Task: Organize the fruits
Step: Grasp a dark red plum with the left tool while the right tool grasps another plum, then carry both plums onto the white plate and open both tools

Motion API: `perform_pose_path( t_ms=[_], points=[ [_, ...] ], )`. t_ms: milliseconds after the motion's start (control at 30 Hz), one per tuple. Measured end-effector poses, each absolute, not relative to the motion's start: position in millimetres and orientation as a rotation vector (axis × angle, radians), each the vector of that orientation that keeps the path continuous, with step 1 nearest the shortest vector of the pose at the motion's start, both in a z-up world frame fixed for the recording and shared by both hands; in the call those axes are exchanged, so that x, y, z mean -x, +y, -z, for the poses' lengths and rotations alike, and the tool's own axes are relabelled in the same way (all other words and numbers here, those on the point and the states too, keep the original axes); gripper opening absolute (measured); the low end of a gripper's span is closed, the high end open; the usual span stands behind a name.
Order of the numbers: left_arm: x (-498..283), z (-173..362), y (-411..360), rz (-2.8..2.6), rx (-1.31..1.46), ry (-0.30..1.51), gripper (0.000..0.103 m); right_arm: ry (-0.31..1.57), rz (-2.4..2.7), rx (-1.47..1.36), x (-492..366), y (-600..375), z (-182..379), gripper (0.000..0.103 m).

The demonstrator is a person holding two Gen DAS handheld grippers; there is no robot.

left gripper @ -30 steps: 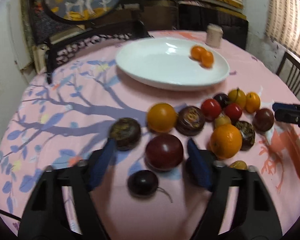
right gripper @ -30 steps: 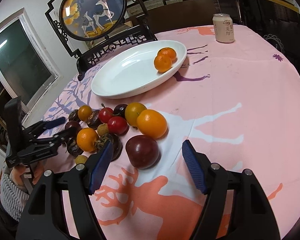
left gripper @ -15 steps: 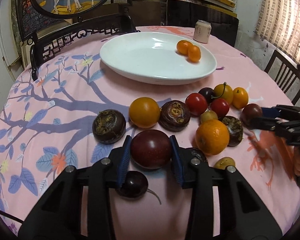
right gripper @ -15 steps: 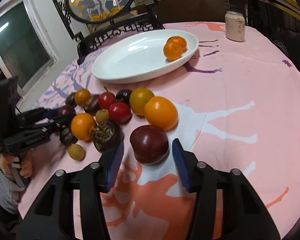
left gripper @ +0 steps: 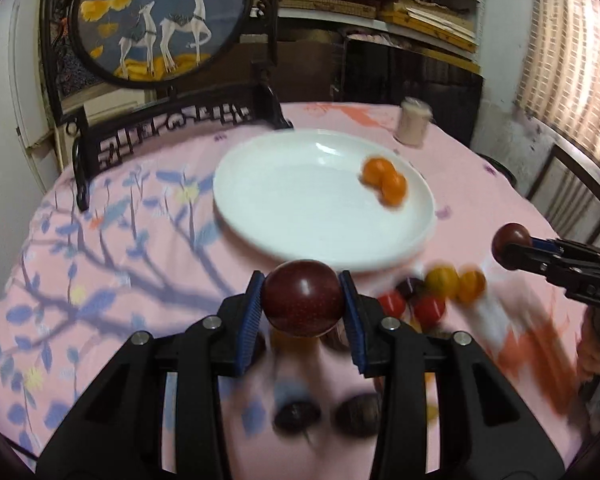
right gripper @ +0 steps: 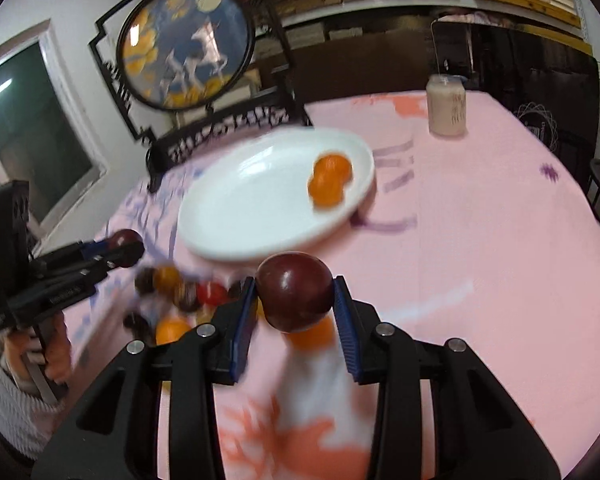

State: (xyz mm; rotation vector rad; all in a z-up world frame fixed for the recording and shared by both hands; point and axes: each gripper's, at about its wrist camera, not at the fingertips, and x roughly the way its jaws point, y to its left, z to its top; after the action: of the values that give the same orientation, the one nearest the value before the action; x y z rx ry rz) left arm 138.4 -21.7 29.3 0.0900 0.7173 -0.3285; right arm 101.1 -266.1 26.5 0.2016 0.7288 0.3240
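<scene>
My left gripper point(left gripper: 302, 306) is shut on a dark red plum point(left gripper: 302, 298) and holds it above the pink tablecloth, just short of the white plate point(left gripper: 284, 208). My right gripper point(right gripper: 295, 302) is shut on another dark red plum point(right gripper: 295, 297), also lifted near the plate point(right gripper: 260, 200). Each gripper shows in the other's view, the right one point(left gripper: 512, 246) and the left one point(right gripper: 126, 248), with its plum. Two small oranges point(left gripper: 384, 180) lie in the plate. A blurred pile of mixed fruits point(left gripper: 432, 292) stays on the cloth below.
A drink can point(right gripper: 447, 106) stands at the table's far right. A dark wooden stand with a round deer picture point(left gripper: 156, 20) rises behind the plate. Two dark fruits point(left gripper: 328, 420) lie on the cloth under my left gripper. Chairs stand at the right.
Both grippers closed on their plums and lifted them off the cloth toward the plate. The fruit pile now lies lower in both views.
</scene>
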Motion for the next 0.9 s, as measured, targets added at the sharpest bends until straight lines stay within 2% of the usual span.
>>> perform_pose_path(
  t_ms=[333, 400, 433, 500, 833, 900],
  points=[
    [-213, 2, -48, 0.281, -0.065, 0.793, 0.040, 0.731, -0.295, -0.131, -181, -214, -13, 0.040],
    [-216, 5, -44, 0.273, -0.060, 0.784, 0.051, 0.725, -0.300, -0.114, -185, -215, -9, 0.043],
    [-215, 3, -42, 0.271, -0.054, 0.777, 0.053, 0.724, -0.301, -0.112, -185, -216, -8, 0.051],
    [-213, -4, -37, 0.271, -0.036, 0.759, 0.066, 0.717, -0.303, -0.129, -183, -221, -9, 0.055],
    [-180, -24, 5, 0.194, -0.024, 0.673, 0.066, 0.668, -0.289, -0.232, -147, -249, -19, 0.056],
    [-171, -23, 19, 0.174, 0.001, 0.678, 0.068, 0.668, -0.285, -0.262, -137, -256, -18, 0.060]
  ],
)
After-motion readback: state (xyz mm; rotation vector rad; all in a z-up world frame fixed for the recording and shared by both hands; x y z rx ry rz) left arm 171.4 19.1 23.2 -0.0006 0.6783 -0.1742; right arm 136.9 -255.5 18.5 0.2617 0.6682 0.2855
